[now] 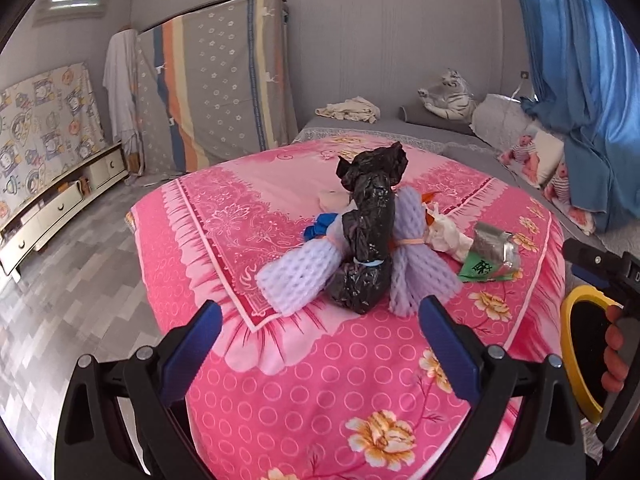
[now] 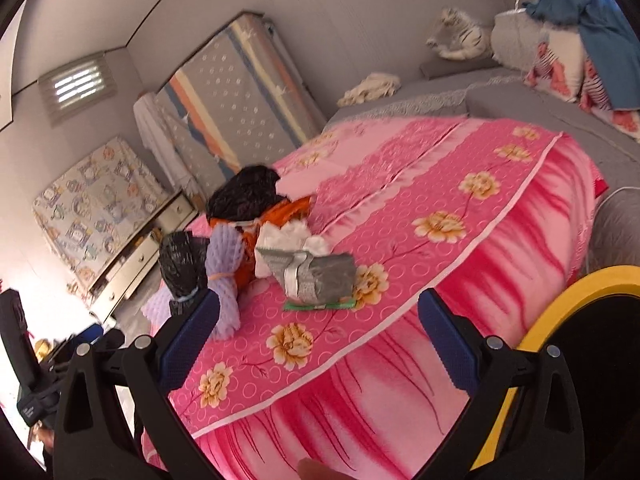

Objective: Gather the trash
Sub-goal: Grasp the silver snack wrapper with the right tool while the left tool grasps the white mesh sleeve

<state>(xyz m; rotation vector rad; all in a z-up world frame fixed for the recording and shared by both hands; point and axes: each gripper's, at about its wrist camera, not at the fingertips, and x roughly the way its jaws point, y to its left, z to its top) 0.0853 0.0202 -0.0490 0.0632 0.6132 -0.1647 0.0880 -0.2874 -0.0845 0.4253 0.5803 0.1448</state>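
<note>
While both tongs (image 1: 320, 336) (image 2: 319, 328) gape empty | green wrapper (image 1: 482, 270) shows one white character, unreadable; black bag (image 1: 366, 236) unlabelled

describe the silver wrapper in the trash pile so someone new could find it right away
On the pink floral quilt, find the trash pile around the black bag. The silver wrapper lies at its right end, atop a green packet. It is the only shiny metallic piece.

A lived-in home bedroom: a bed under a pink flowered quilt (image 1: 360, 380) fills the middle, a plush white tiger (image 1: 448, 96) upper right, blue curtains (image 1: 580, 60), a cream drawer cabinet (image 1: 60, 204) left.
</note>
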